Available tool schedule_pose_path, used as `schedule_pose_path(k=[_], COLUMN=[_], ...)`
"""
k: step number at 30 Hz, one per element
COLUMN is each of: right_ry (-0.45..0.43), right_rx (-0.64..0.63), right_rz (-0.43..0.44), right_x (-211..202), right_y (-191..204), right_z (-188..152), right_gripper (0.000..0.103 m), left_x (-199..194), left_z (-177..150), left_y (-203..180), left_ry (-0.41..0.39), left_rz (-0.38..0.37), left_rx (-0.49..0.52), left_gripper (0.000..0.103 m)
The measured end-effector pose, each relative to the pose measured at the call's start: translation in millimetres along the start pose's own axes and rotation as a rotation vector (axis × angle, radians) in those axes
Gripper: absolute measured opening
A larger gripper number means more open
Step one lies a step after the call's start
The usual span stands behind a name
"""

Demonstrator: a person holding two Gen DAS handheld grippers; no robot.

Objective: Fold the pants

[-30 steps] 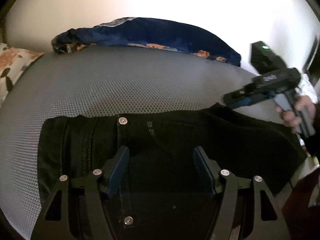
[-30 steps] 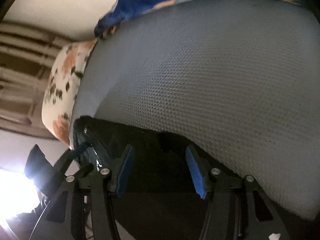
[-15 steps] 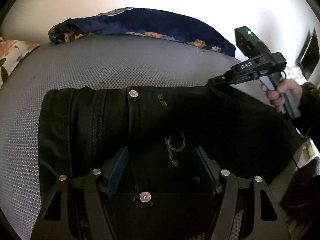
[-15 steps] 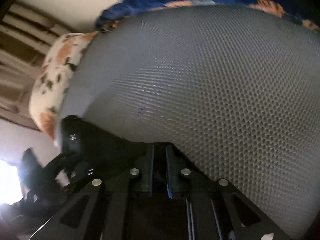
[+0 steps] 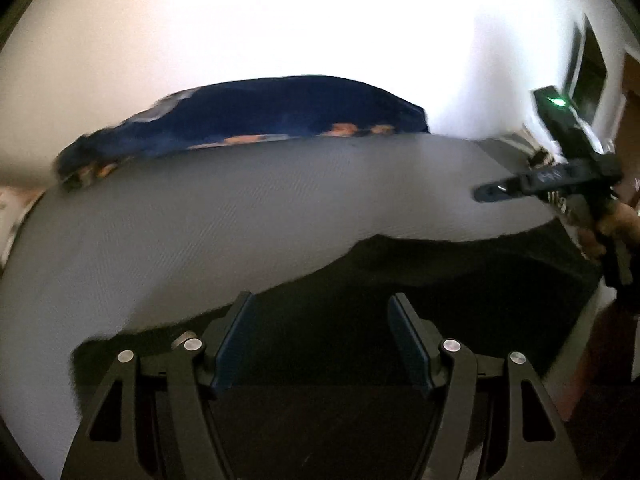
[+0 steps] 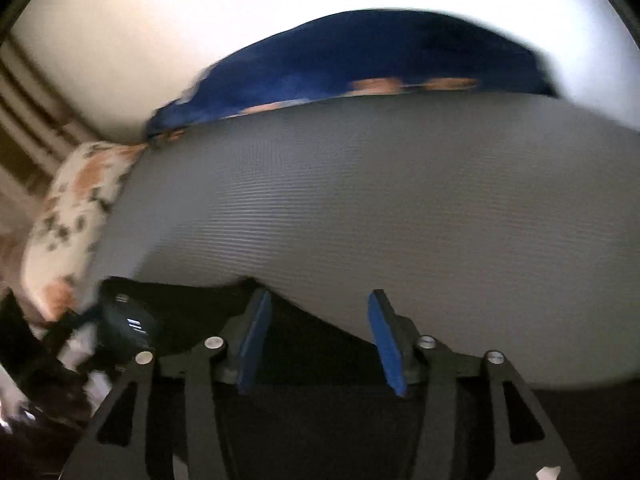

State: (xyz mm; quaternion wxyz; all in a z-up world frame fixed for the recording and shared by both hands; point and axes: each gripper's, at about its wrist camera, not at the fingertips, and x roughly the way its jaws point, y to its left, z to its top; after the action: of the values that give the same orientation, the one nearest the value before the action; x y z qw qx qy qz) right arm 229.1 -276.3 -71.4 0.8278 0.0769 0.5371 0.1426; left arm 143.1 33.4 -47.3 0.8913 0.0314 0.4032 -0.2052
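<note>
Black pants (image 5: 400, 280) lie flat on a grey mesh bed surface (image 5: 240, 216), along its near edge. My left gripper (image 5: 322, 340) is open and empty above the pants. My right gripper (image 6: 320, 340) is open and empty, over the far edge of the pants (image 6: 192, 300). In the left wrist view the right gripper (image 5: 496, 191) hovers above the pants at the right, held by a hand. The left gripper's body (image 6: 124, 328) shows at the lower left of the right wrist view.
A dark blue floral blanket (image 5: 248, 120) lies along the far side of the bed by a white wall. A white floral pillow (image 6: 72, 216) sits at the left end. The bed's right edge and the floor (image 5: 592, 352) are at the right.
The right gripper was shut on the pants half a second ago and is now open and lifted off them. Both grippers have pulled back and up; both views are blurred by motion.
</note>
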Motion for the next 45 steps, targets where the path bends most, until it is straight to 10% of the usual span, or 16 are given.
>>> schedule_pose_path(k=[11, 23, 36, 45], right_ry=[0.007, -0.065, -0.104, -0.14], right_rx=[0.116, 0.175, -0.053, 0.176], right_rz=[-0.236, -0.4, -0.279, -0.482], right_x=[-10, 1, 25, -21], right_y=[-59, -111, 14, -106], right_z=[-67, -74, -82, -118], right_gripper=[0.048, 0.067, 0.063, 0.07], left_x=[91, 120, 93, 93], left_z=[28, 17, 0, -3], left_y=[-72, -39, -3, 7], left_ry=[0.083, 0.143, 0.104, 0.102], left_rz=[-0.127, -0.022, 0.011, -0.002], left_rx=[0.17, 0.138, 0.029, -0.008], left_gripper=[0.068, 0.068, 0.069, 0.069])
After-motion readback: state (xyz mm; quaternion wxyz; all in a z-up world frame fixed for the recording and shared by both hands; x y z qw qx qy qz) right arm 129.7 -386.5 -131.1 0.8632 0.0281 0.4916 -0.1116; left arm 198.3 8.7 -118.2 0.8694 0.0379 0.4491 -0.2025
